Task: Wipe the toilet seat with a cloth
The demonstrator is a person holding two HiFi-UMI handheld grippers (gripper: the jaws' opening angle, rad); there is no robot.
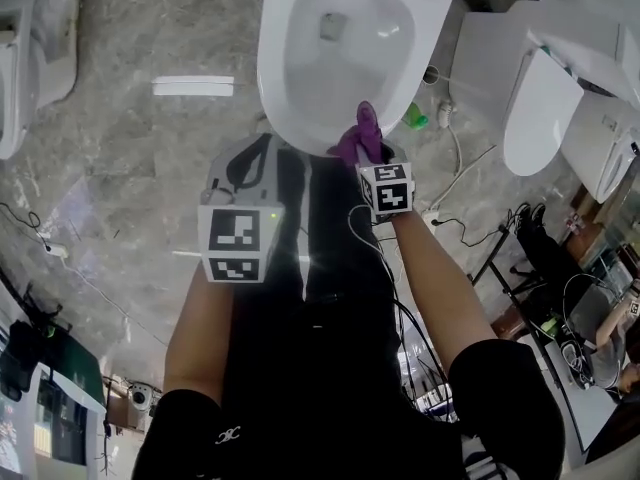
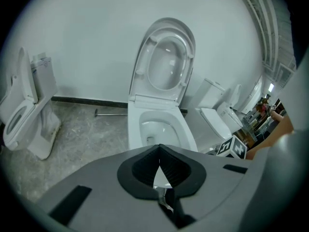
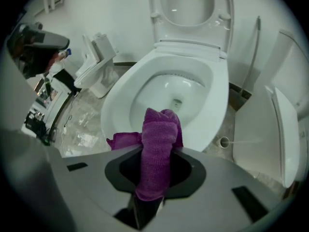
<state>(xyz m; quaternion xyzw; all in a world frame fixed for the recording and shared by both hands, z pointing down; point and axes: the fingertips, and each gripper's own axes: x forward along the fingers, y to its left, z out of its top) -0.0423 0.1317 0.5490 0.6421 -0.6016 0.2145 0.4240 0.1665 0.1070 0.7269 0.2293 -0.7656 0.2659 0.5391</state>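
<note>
The white toilet (image 1: 340, 53) stands open straight ahead, its lid (image 2: 166, 62) tipped up against the wall. My right gripper (image 1: 362, 153) is shut on a folded purple cloth (image 3: 157, 153). The cloth sticks out past the jaws and hangs over the front rim of the seat (image 3: 120, 105); its tip (image 1: 362, 128) reaches the rim's near edge. My left gripper (image 1: 262, 148) hovers just left of it by the front of the bowl. Its jaws are shut with nothing between them (image 2: 159, 151), and they point at the bowl (image 2: 157, 127).
Other white toilets stand at the left (image 1: 20, 58) and at the right (image 1: 545, 108). A green object (image 1: 415, 118) and a hose lie beside the toilet base. Cables (image 1: 470, 178) run over the grey marble floor. A person (image 1: 610, 328) sits at the far right.
</note>
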